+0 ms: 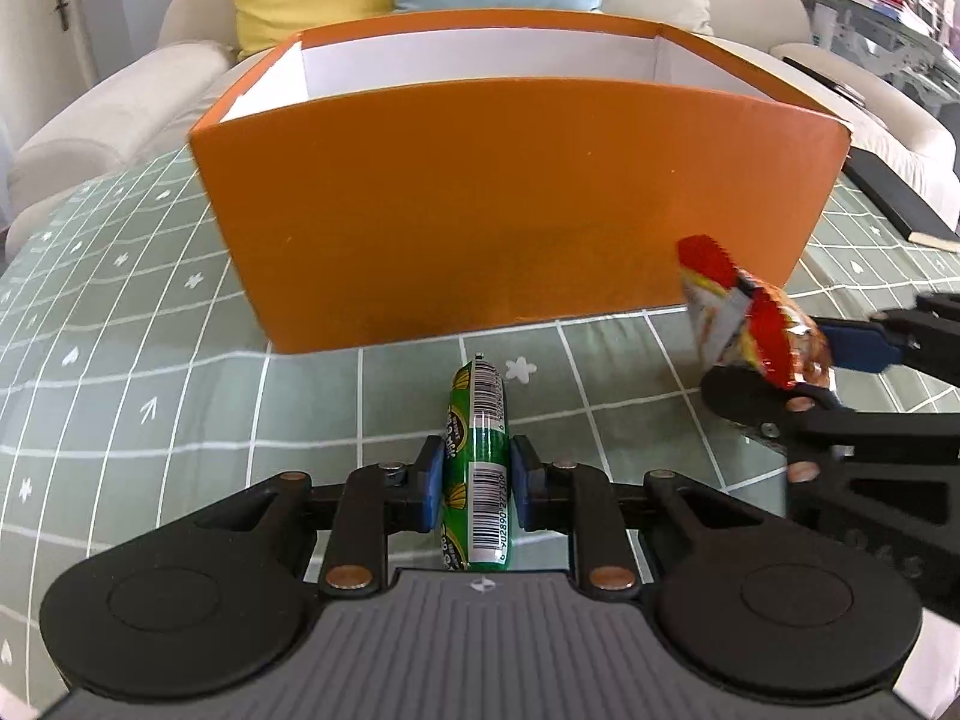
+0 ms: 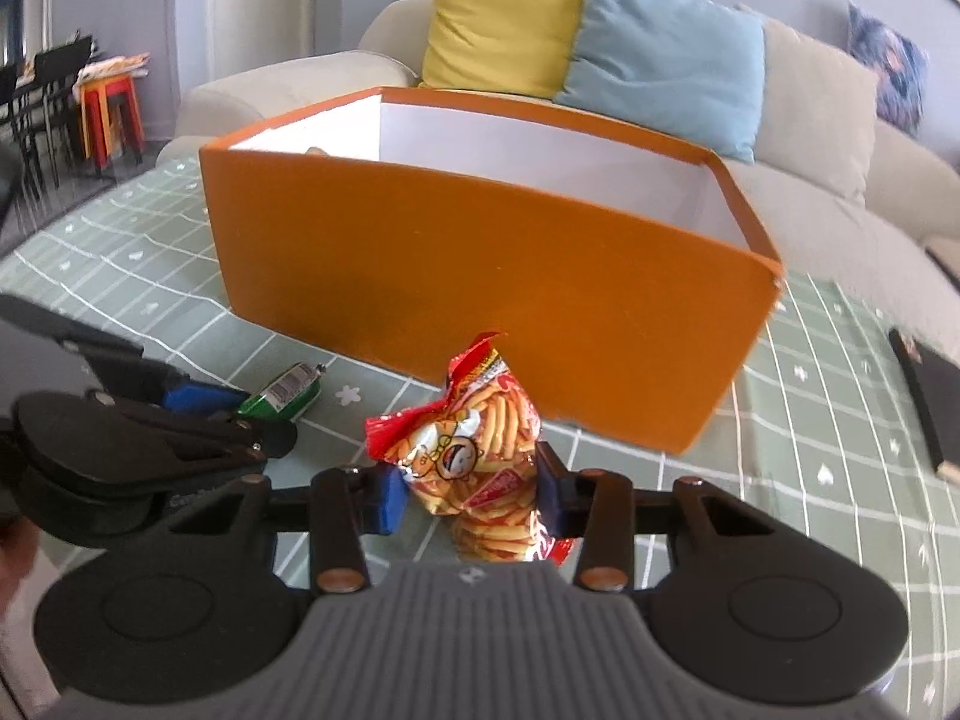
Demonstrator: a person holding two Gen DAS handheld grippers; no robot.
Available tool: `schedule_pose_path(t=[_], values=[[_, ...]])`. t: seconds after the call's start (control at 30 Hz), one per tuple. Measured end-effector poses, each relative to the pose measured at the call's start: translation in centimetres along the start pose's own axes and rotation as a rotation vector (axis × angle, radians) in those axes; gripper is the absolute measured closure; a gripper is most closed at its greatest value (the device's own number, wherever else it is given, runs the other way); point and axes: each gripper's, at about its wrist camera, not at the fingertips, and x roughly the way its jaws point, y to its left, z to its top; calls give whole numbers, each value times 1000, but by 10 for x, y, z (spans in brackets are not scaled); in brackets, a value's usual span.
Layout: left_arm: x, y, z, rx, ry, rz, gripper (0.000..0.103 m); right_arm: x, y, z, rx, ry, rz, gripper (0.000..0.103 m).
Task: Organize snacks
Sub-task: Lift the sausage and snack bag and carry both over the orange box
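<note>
The left gripper (image 1: 477,483) clamps its jaws on a green sausage stick (image 1: 478,456), the right gripper (image 2: 471,495) squeezes a red snack bag (image 2: 474,450), both before the orange box (image 1: 516,192).

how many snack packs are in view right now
2. The green sausage snack is clamped in the left hand-held gripper in front of the orange box; the red chip bag sits in the right hand-held gripper. More may lie hidden inside the box.
</note>
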Motion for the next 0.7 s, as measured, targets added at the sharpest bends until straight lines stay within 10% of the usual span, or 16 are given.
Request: schedule_pose_path(t=[0.7], values=[[-88,10,17,-178,-188,-35,78,-75,-19,18,68,-114,54,64]])
